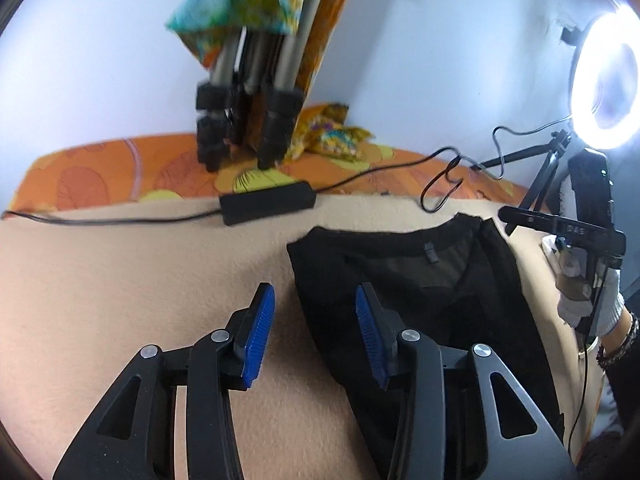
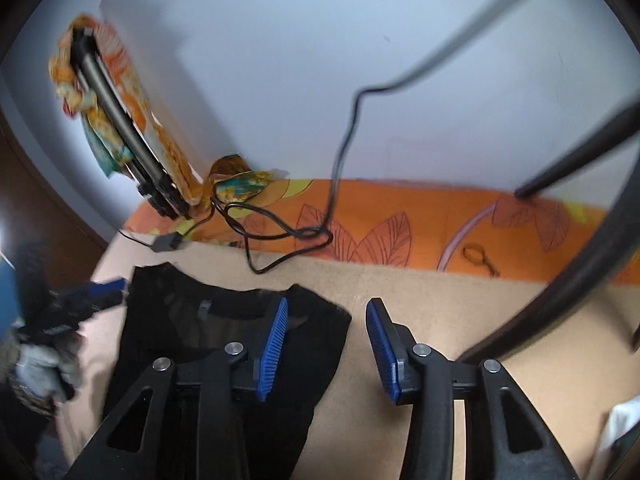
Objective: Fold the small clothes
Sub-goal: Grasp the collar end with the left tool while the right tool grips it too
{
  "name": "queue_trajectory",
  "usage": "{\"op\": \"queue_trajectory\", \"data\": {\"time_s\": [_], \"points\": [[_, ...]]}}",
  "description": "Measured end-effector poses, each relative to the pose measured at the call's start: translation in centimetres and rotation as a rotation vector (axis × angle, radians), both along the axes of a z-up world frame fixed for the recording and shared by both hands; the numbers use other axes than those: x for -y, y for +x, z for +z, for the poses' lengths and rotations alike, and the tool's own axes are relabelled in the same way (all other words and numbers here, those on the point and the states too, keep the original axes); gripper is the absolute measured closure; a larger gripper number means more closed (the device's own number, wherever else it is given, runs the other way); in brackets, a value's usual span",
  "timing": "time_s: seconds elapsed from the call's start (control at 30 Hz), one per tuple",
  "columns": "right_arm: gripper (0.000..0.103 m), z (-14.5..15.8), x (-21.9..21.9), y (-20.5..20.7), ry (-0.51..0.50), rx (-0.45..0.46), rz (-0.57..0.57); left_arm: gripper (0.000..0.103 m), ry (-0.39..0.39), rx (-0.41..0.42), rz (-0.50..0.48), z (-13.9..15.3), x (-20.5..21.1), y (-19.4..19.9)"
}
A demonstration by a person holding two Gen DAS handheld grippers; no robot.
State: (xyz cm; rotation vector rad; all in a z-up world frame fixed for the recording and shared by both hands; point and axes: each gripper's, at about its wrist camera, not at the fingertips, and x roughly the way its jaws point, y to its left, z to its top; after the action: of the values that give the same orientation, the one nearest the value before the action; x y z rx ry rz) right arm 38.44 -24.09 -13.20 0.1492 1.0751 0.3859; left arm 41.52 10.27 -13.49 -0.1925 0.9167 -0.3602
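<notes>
A small black garment [image 1: 420, 280] lies flat on the beige blanket [image 1: 120, 300], collar toward the wall. It also shows in the right wrist view [image 2: 192, 344]. My left gripper [image 1: 316, 332] is open and empty, hovering over the garment's left edge. My right gripper [image 2: 326, 348] is open and empty, over the garment's right edge, its left finger above the cloth. The left gripper also shows at the far left of the right wrist view [image 2: 100, 290], blurred. The right gripper's body and gloved hand show at the right of the left wrist view [image 1: 588, 280].
An orange leaf-print sheet [image 2: 400, 220] runs along the wall. A folded tripod [image 1: 248, 120] draped in patterned cloth leans there. A black power adapter [image 1: 268, 202] and cables [image 2: 288, 236] lie at the blanket's far edge. A lit ring light [image 1: 608, 80] stands at right.
</notes>
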Motion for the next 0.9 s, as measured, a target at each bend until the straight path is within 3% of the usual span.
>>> {"op": "queue_trajectory", "data": {"time_s": [0.27,0.33,0.37,0.4,0.5,0.6,0.9], "points": [[0.059,-2.0,-0.3,0.5,0.058,-0.044,0.018,0.062,-0.070,-0.011,-0.024,-1.3,1.3,1.8],[0.063,-2.1,-0.9,1.0,0.054,-0.041,0.022,0.065,-0.068,-0.006,-0.028,-1.6,1.7,2.1],[0.069,-2.2,-1.5,1.3,0.038,-0.040,0.036,0.073,-0.058,-0.001,-0.038,-1.7,2.1,2.1],[0.075,-2.1,-1.9,1.4,0.022,-0.035,0.047,0.088,-0.045,-0.001,-0.049,-1.9,2.5,2.2],[0.093,-1.9,-3.0,1.6,-0.023,-0.031,0.083,0.098,-0.008,0.018,-0.072,-1.7,3.6,2.3],[0.098,-1.3,-3.0,1.6,-0.023,-0.019,0.086,0.099,-0.040,0.034,-0.071,-1.1,3.7,2.0],[0.099,3.5,-2.7,-0.4,0.012,0.044,0.098,0.099,-0.092,0.089,-0.074,2.7,3.1,-0.6]]}}
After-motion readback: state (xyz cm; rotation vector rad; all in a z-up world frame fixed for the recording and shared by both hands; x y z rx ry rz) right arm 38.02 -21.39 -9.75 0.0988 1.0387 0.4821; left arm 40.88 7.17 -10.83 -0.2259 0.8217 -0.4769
